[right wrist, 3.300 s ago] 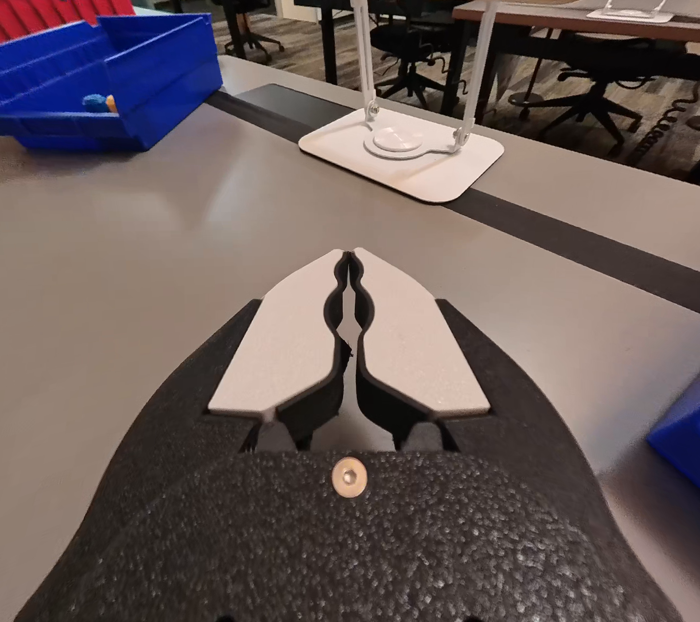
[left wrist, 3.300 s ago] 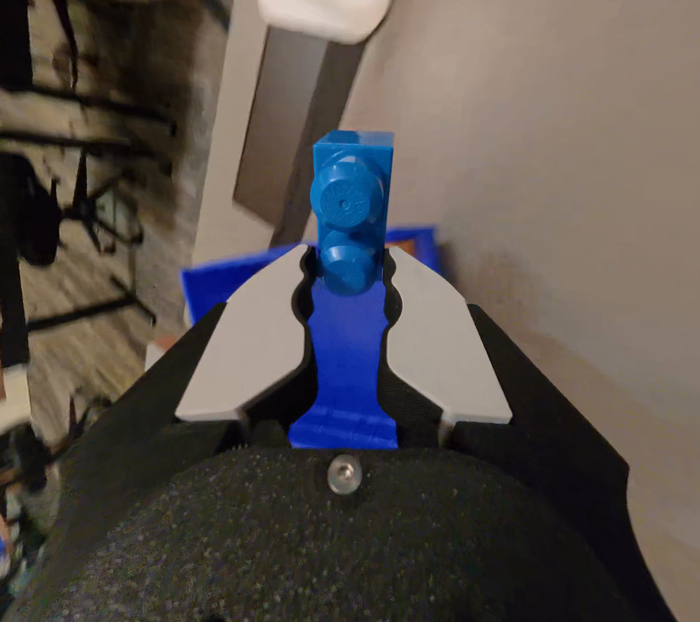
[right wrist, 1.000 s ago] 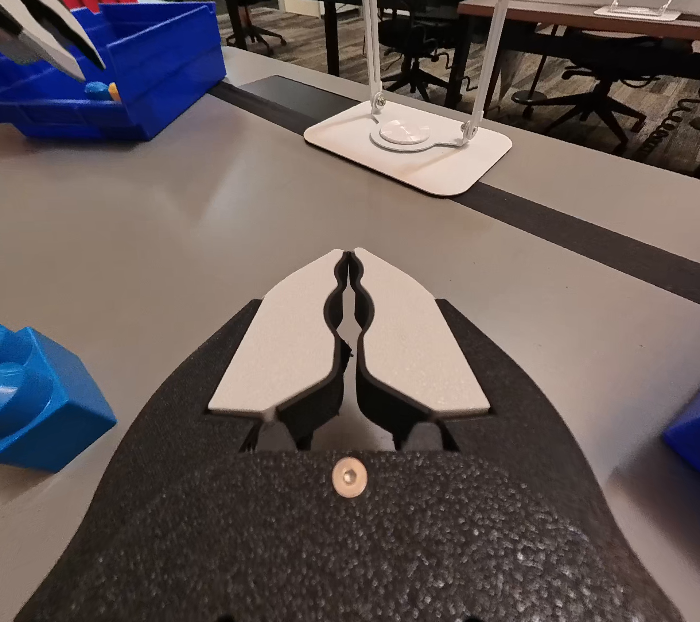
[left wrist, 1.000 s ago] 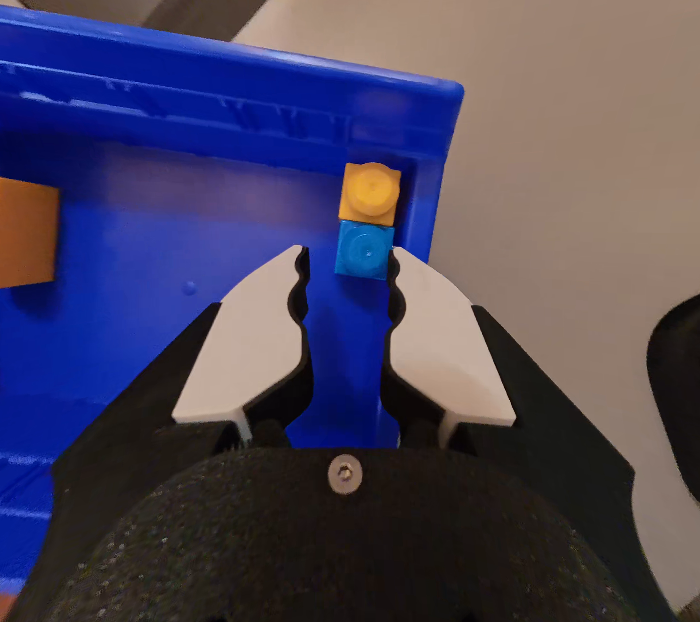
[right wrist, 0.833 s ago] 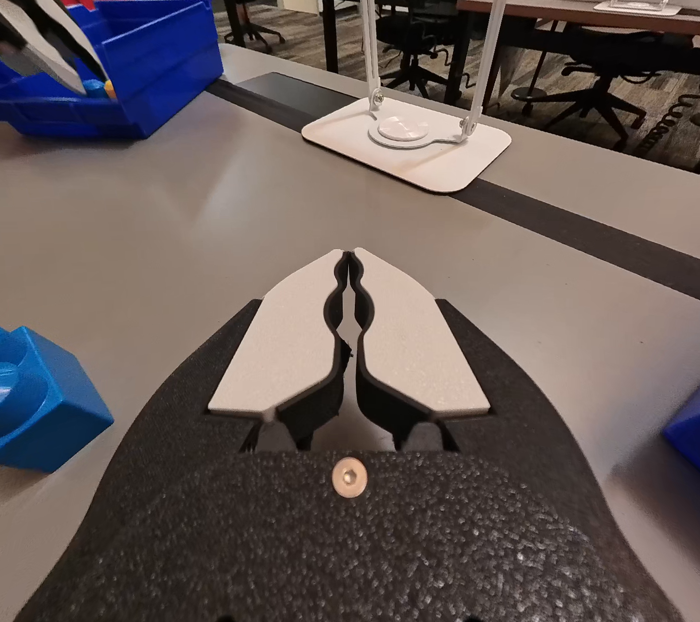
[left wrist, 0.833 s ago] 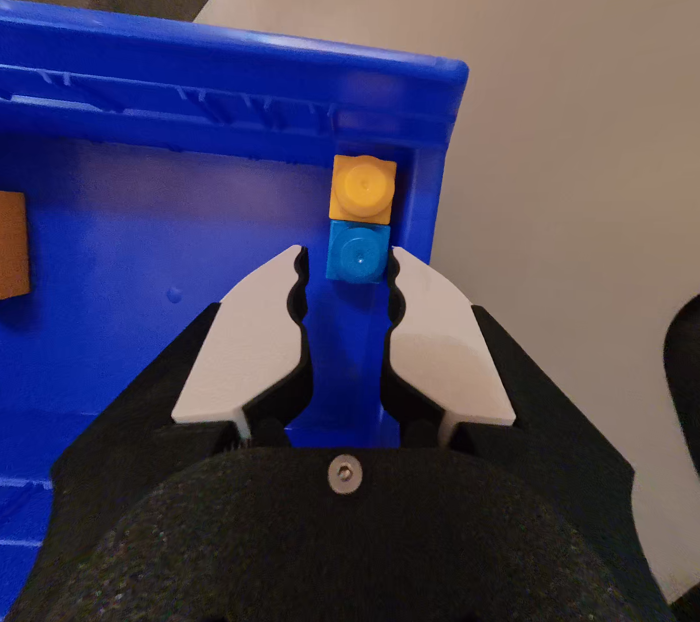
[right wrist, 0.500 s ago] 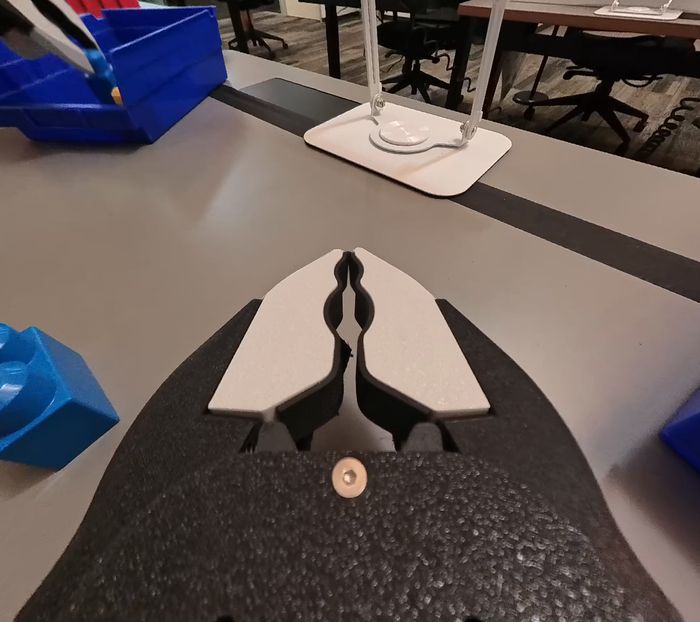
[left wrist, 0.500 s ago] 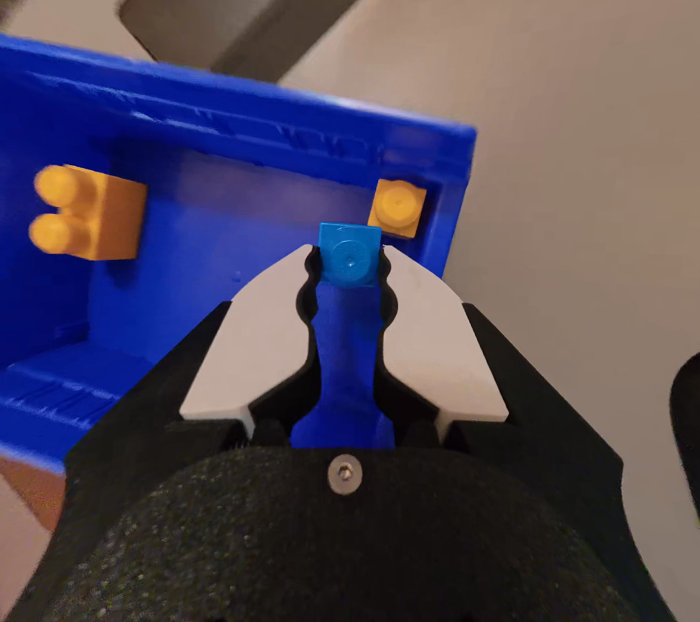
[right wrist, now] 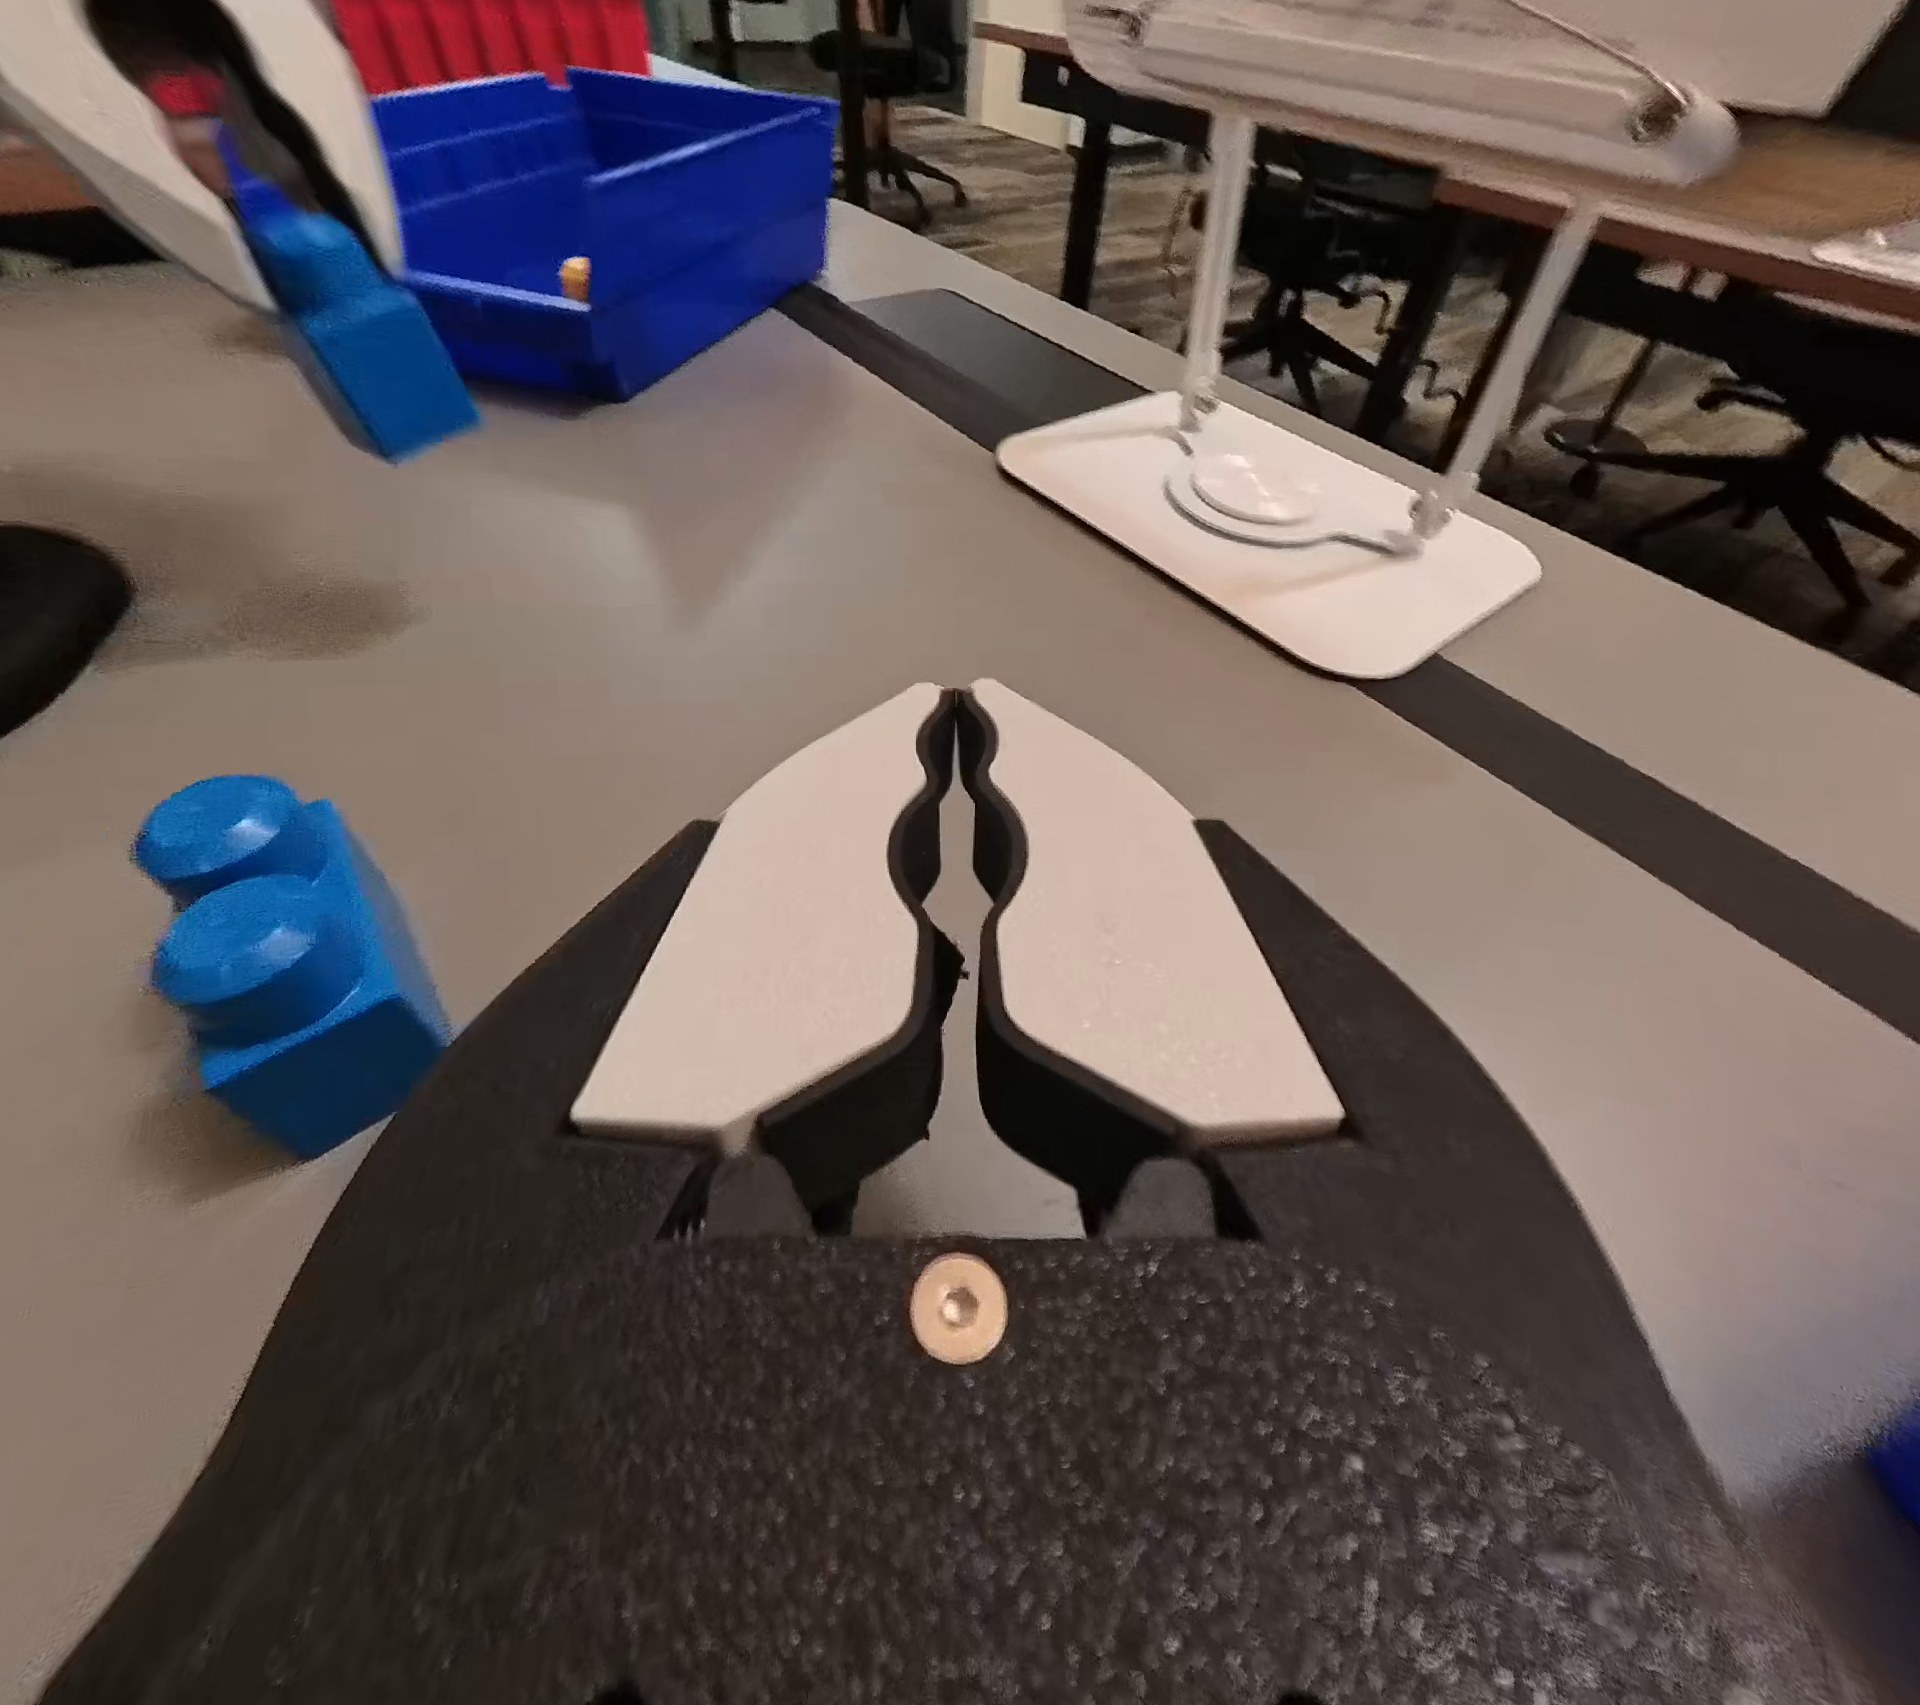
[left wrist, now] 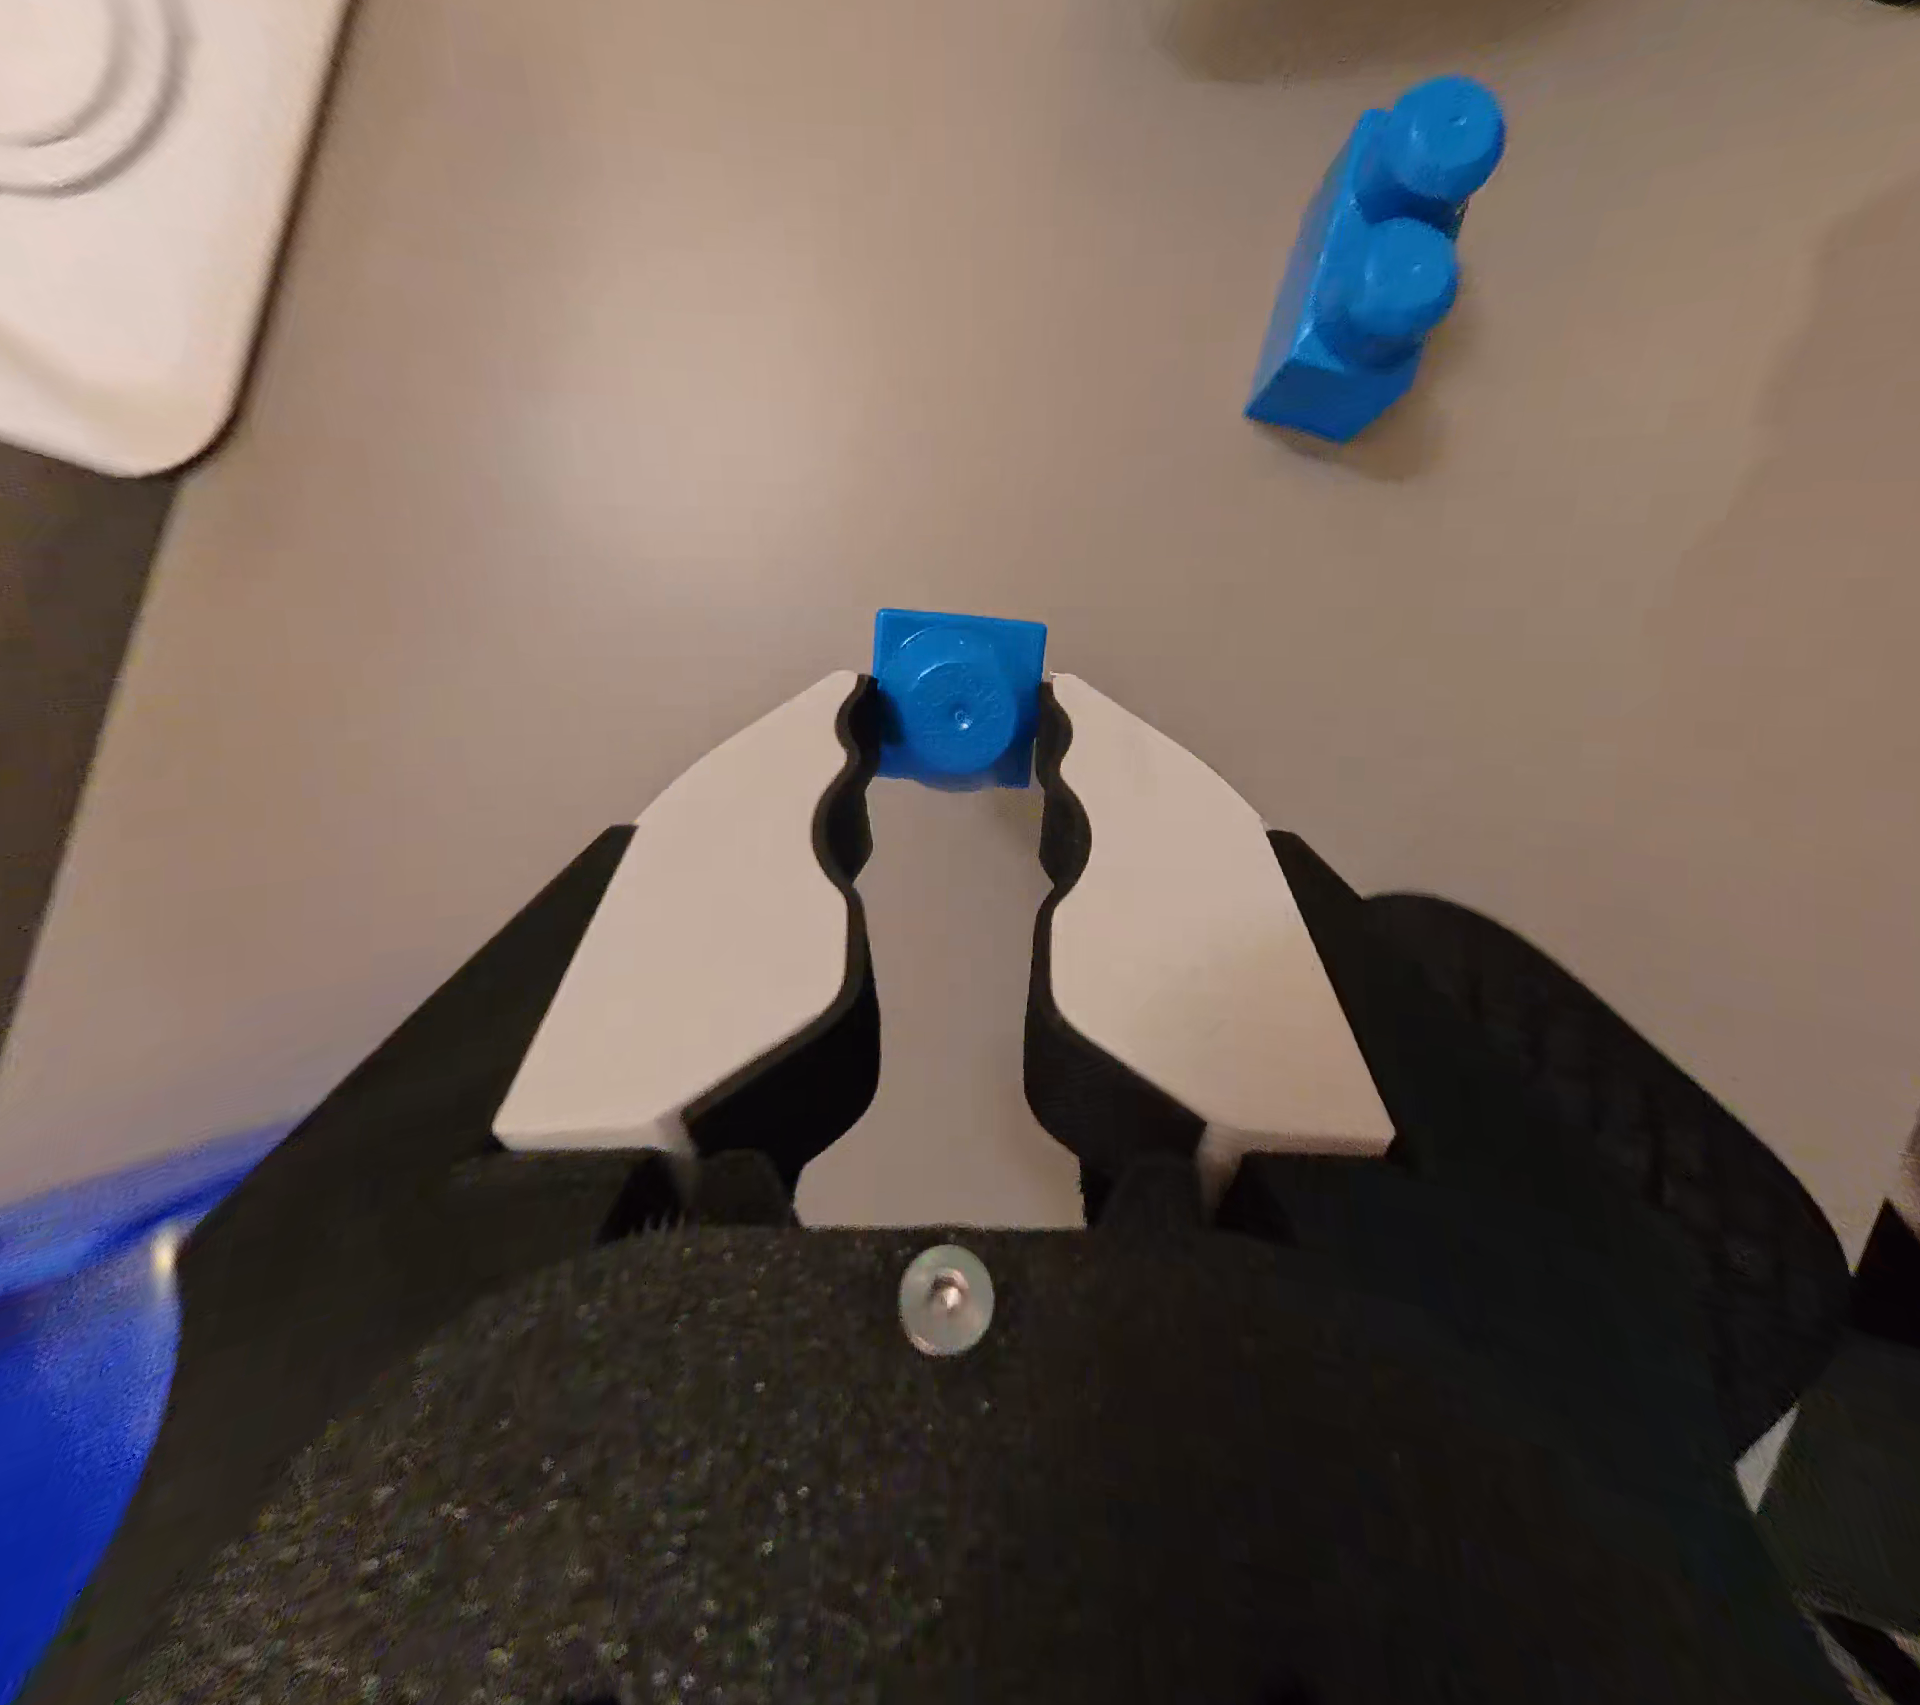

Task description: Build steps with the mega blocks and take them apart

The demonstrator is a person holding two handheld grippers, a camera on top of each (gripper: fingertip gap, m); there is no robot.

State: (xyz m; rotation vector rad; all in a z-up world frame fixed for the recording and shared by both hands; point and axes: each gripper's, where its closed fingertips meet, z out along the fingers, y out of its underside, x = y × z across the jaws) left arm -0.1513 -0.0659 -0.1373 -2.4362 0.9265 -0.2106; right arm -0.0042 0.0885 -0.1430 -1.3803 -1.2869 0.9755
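My left gripper [left wrist: 951, 694] is shut on a small blue one-stud block [left wrist: 956, 701] and holds it above the grey table. The same gripper and block [right wrist: 358, 346] show at the upper left of the right wrist view, in the air. A blue two-stud block [left wrist: 1361, 268] stands on the table ahead and to the right of it; it also shows in the right wrist view [right wrist: 281, 964], left of my right gripper. My right gripper [right wrist: 958, 699] is shut and empty, low over the table.
A blue bin [right wrist: 644, 232] with a small orange block [right wrist: 575, 275] stands at the far left, a red bin [right wrist: 488, 8] behind it. A white stand base [right wrist: 1268, 528] sits on the table ahead, also at the top left of the left wrist view [left wrist: 135, 128]. A blue piece [right wrist: 1896, 1489] is at the right edge. Some 20 cm of space lies between my two pairs of fingers.
My left gripper closed on the small blue block in the bin, lifted it out and carried it over the table toward the two-stud block. My right gripper stayed shut and shifted slightly.
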